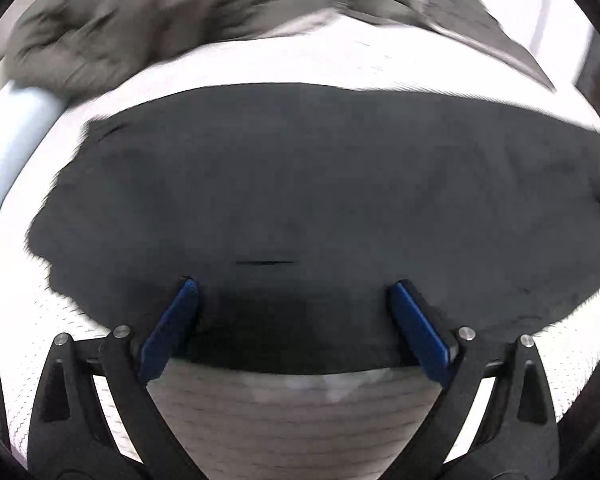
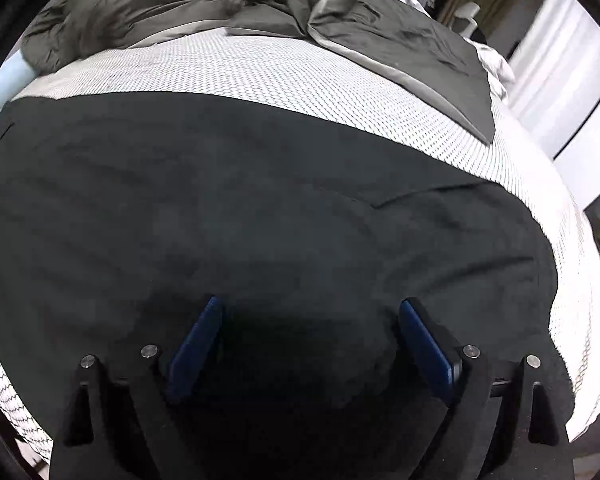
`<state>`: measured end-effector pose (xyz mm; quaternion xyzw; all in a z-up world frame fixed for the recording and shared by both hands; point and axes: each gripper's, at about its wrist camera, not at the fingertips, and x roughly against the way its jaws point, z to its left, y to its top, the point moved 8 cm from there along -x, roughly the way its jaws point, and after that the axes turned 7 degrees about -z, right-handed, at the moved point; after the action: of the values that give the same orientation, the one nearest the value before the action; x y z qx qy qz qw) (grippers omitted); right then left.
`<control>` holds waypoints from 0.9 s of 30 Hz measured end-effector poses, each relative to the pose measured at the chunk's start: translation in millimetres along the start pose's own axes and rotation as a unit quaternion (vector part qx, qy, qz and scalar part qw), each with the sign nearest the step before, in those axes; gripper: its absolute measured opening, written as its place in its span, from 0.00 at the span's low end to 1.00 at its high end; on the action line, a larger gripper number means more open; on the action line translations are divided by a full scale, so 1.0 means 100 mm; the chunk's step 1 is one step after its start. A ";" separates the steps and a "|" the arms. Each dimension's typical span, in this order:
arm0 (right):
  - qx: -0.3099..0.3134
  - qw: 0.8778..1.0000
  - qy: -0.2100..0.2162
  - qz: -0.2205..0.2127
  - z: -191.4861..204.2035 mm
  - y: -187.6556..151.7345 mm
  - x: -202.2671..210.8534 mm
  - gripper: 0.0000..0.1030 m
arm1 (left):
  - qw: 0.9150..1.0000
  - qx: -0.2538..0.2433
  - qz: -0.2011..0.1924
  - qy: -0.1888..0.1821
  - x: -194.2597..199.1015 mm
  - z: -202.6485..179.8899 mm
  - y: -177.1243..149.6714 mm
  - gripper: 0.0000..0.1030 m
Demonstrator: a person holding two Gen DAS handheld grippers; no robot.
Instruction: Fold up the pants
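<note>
Fingers: left gripper (image 1: 292, 284) stands wide, nothing between its blue pads (image 1: 418, 330); right gripper (image 2: 310, 304) likewise wide and empty. Both hang over the pants (image 1: 300, 184), which lie spread flat on the mattress (image 1: 292, 420).

Risk: a pinch may catch only the top layer, or the mattress cover beneath, dragging the fold askew.

Pants: dark, matte, soft, lightly creased. Mattress: white, dotted weave. Duvet (image 2: 400, 36): grey, rumpled.

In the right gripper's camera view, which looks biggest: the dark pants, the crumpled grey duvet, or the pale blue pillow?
1. Dark pants, nearest the camera, which inflates them.
2. Crumpled grey duvet.
3. Pale blue pillow, mostly hidden, so its real size is unsure.
</note>
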<state>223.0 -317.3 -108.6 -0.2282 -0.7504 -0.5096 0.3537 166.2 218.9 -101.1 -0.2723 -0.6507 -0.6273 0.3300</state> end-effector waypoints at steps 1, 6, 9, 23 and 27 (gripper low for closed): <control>0.000 1.000 0.001 0.001 -0.03 0.02 -0.02 0.89 | 1.000 0.011 -0.002 0.007 0.01 0.15 0.00 0.94; 0.010 1.000 -0.008 0.001 -0.05 0.14 -0.14 0.89 | 0.996 0.052 -0.004 0.072 0.05 0.80 0.03 0.87; 0.009 1.000 -0.006 -0.001 -0.08 0.15 -0.07 0.89 | 0.994 0.067 -0.021 0.078 0.14 0.87 0.18 0.76; -0.007 1.000 0.004 -0.004 -0.20 0.05 -0.01 0.89 | 0.988 0.127 -0.017 0.090 0.02 1.30 0.33 0.02; -0.002 1.000 0.016 -0.013 -0.12 0.08 0.04 0.89 | 0.992 0.122 -0.028 0.007 0.00 0.90 0.52 0.26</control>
<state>230.3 -325.8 -98.0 -0.2112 -0.7466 -0.5189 0.3587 198.4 311.5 -67.4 -0.2072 -0.7272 -0.5543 0.3478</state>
